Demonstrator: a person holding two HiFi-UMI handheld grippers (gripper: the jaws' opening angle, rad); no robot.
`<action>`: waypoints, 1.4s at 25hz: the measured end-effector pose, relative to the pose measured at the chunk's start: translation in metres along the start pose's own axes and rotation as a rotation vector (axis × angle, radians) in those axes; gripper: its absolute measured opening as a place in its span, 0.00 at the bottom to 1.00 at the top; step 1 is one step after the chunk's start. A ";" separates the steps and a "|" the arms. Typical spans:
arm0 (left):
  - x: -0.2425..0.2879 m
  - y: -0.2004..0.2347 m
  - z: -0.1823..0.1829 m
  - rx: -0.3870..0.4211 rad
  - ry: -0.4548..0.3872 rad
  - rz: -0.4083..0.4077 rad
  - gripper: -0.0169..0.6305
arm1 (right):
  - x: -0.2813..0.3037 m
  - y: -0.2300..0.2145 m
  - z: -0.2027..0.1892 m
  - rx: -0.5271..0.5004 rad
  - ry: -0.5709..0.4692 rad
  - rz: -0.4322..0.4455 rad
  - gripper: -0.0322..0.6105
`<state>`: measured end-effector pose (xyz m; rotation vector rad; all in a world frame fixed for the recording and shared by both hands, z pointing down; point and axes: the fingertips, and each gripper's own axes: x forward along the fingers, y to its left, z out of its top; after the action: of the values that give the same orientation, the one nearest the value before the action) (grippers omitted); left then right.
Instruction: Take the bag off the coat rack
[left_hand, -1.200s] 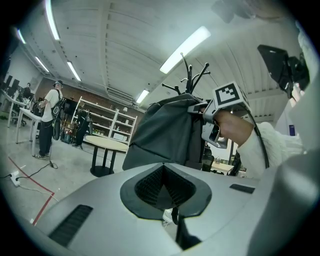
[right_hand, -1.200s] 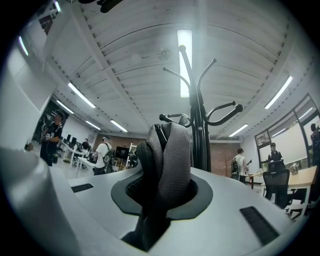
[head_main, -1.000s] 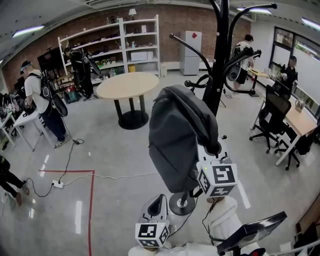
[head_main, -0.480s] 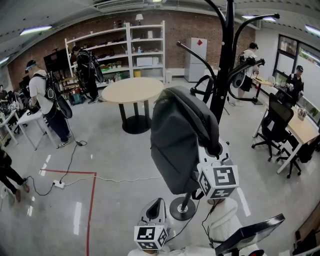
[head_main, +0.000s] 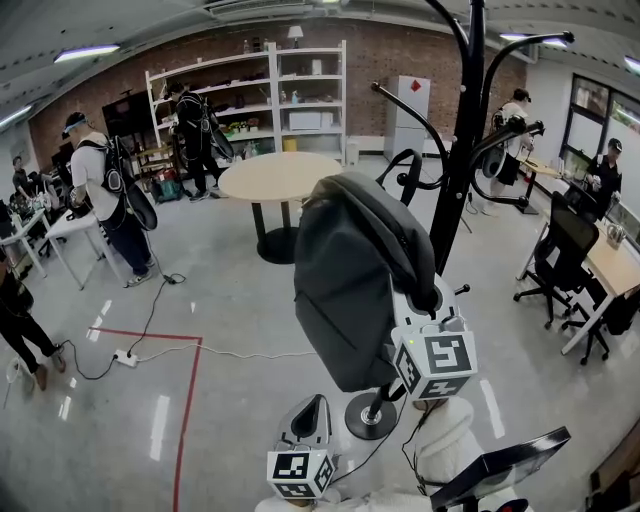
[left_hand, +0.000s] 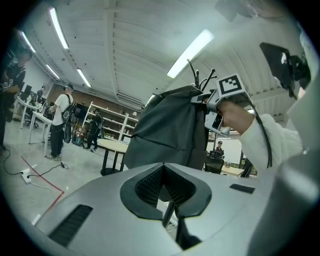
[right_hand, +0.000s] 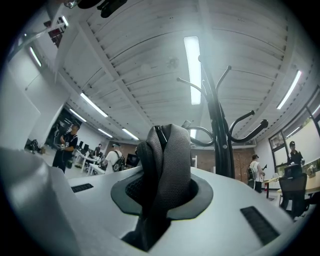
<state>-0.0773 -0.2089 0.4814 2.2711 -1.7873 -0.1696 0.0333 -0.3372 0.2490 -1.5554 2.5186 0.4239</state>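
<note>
At the far left of the head view, a person (head_main: 95, 190) wearing a harness stands on the floor, with a red line (head_main: 190, 400) taped on the floor nearer the camera. White shelving (head_main: 250, 100) lines the brick back wall, and a round table (head_main: 280, 175) stands in front of it. The bag (head_main: 345, 290), a dark grey backpack, hangs upright in the centre of the view, just beside the pole of the coat rack (head_main: 460, 170) and above the rack's round base. The views do not show whether the bag rests on a hook. The left hand-held gripper (head_main: 316, 408) is low in the view, below the bag and apart from it. Its own view shows the jaws together with nothing between them and the bag ahead. The right hand-held gripper (head_main: 428, 297) is higher, at the bag's right side next to the pole. Its own view shows the jaws clamped on a mesh-padded strap (right_hand: 167, 160) of the bag, which rises out of the jaws, with the coat rack's hooks behind it. At the right, an office chair (head_main: 565, 250) stands beside a desk (head_main: 610, 265), and more people stand farther back.
</note>
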 end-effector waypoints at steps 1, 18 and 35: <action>-0.003 0.006 0.001 -0.002 -0.001 0.007 0.03 | 0.002 0.007 0.000 0.003 0.001 0.008 0.17; -0.028 0.024 0.011 -0.006 -0.028 0.057 0.03 | -0.021 0.061 -0.024 0.049 0.066 0.124 0.18; -0.035 0.004 0.016 -0.004 -0.066 0.060 0.03 | -0.100 0.076 -0.068 0.098 0.122 0.204 0.18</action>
<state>-0.0936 -0.1778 0.4645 2.2303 -1.8840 -0.2393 0.0122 -0.2419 0.3525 -1.3339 2.7577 0.2316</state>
